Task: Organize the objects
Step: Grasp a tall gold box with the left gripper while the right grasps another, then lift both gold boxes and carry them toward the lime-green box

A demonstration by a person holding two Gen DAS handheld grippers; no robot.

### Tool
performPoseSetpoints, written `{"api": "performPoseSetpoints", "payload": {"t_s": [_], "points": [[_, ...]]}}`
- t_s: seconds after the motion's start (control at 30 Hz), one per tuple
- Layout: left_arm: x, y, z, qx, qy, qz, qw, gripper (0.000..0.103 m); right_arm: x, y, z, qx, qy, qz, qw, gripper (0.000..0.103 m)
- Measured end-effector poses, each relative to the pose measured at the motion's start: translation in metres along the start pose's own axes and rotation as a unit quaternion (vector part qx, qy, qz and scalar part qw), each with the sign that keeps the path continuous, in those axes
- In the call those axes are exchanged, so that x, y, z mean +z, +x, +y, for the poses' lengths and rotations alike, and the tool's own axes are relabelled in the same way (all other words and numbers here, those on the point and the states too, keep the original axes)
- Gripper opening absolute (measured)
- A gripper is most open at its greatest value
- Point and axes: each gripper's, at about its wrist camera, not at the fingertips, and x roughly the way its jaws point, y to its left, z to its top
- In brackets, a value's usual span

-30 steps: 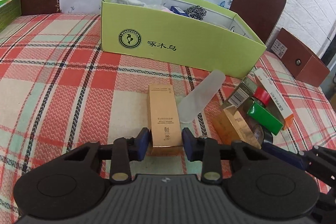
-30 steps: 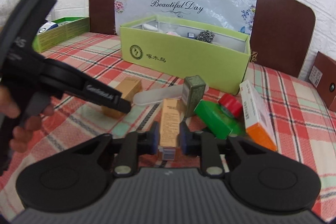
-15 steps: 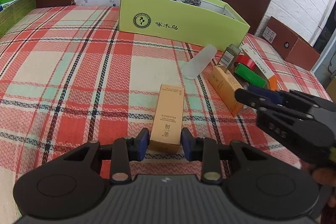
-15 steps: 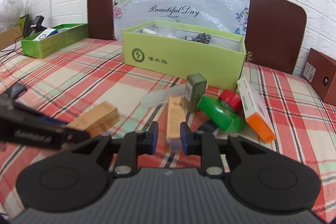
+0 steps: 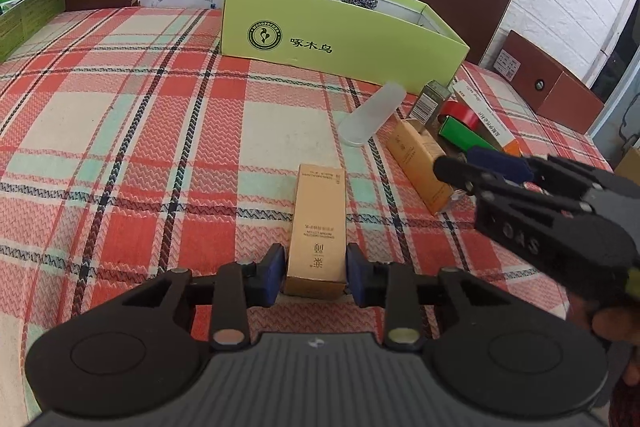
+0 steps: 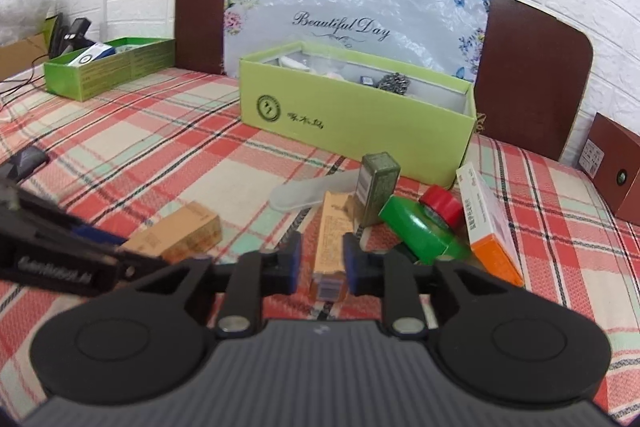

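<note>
- Left wrist view: the left gripper [image 5: 316, 271] straddles a tan carton [image 5: 318, 227] lying flat on the plaid counter [image 5: 120, 147]; the jaws stand just off its sides, not clamped.
- The right gripper [image 6: 322, 259] brackets a second tan carton [image 6: 330, 243], its jaws parted too.
- I judge both grasps pending; next, close, then lift toward the green box [image 5: 340, 39] at 12 o'clock.

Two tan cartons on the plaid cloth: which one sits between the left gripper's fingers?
The tan rectangular carton lying alone on the plaid cloth, between the left gripper fingers. The other tan carton lies by the right-side clutter, at the right gripper.
</note>
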Motion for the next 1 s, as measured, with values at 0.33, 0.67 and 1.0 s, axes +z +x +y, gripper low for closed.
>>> {"api": "performPoseSetpoints", "payload": {"t_s": [0.33, 0.67, 1.0], "points": [[0.006, 0.005, 0.005, -0.001, -0.010, 0.005, 0.9999, 0.047, -0.006, 0.017, -0.008, 0.018, 0.030, 0.045, 0.998, 0.023], [0.013, 0.015, -0.005, 0.005, 0.006, 0.008, 0.9999, 0.054, -0.021, -0.012, -0.001, 0.031, 0.040, 0.050, 0.997, 0.041], [0.020, 0.023, -0.007, 0.019, 0.008, 0.009, 0.9997, 0.037, -0.015, 0.001, -0.003, 0.026, 0.051, 0.056, 0.997, 0.041]]}}
